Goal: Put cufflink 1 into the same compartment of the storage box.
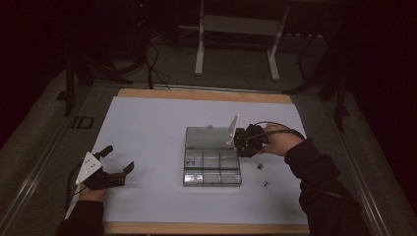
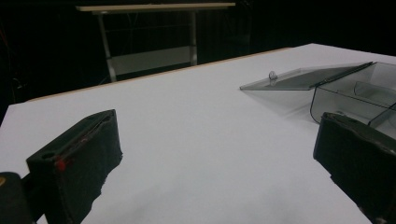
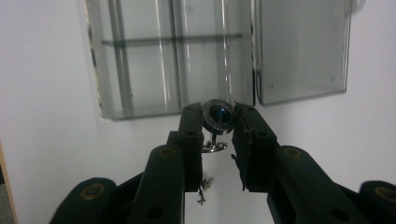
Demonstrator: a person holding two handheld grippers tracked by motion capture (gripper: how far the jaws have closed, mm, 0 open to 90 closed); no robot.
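A clear plastic compartment box lies mid-table with its lid folded back flat. My right gripper hovers at the box's right edge. In the right gripper view this gripper is shut on a round silver cufflink with a blue stone, held above the mat just short of the box and its lid. My left gripper rests on the mat at the front left, far from the box. Its jaws stand wide apart with nothing between them.
Two small metal pieces lie on the white mat right of the box, and one small piece sits in a left compartment. The mat is bare at the left and back. Dark stands and cables surround the table.
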